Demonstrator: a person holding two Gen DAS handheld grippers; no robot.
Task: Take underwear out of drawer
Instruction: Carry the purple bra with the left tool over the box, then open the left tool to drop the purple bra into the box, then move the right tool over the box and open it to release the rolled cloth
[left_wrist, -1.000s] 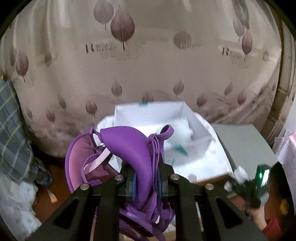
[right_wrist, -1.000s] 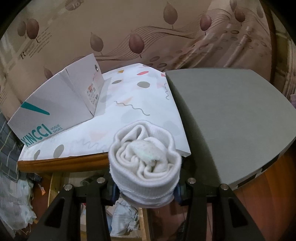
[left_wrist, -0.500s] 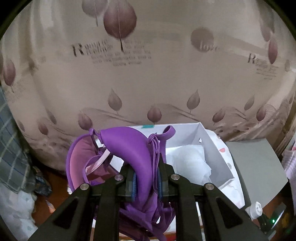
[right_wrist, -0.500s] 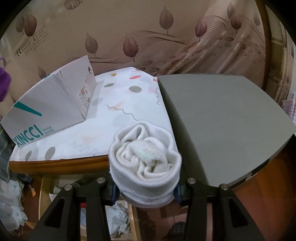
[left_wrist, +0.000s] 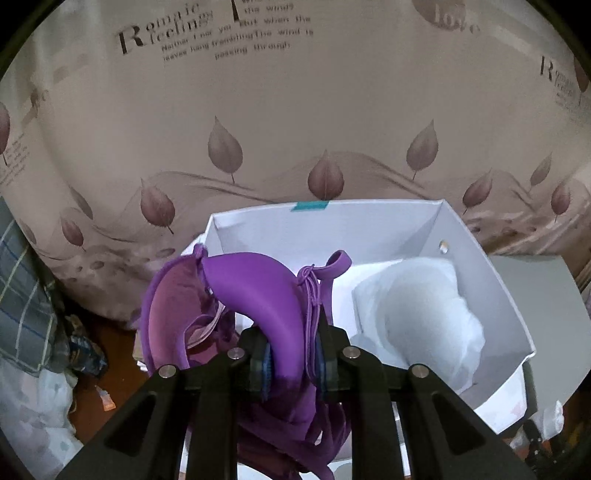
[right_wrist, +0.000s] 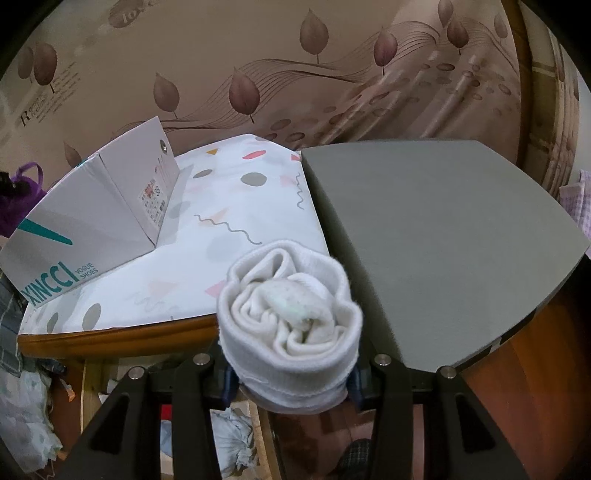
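- Bra (left_wrist: 255, 291), purple, padded, straps dangling: clamped in the left gripper (left_wrist: 291, 365), now over the near left corner of the white box (left_wrist: 480, 266), closer to it than a second ago.
- Judgement: item is out of the drawer; delivery into the box is next.
- Box already holds a white garment (left_wrist: 424, 314).
- Right gripper (right_wrist: 290, 380), unmoved, grips a rolled white sock (right_wrist: 291, 325) off the tabletop (right_wrist: 110, 332) edge, right of the box.

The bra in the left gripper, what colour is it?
Purple. The bra has a paler pinkish lining, seen best in the left wrist view.
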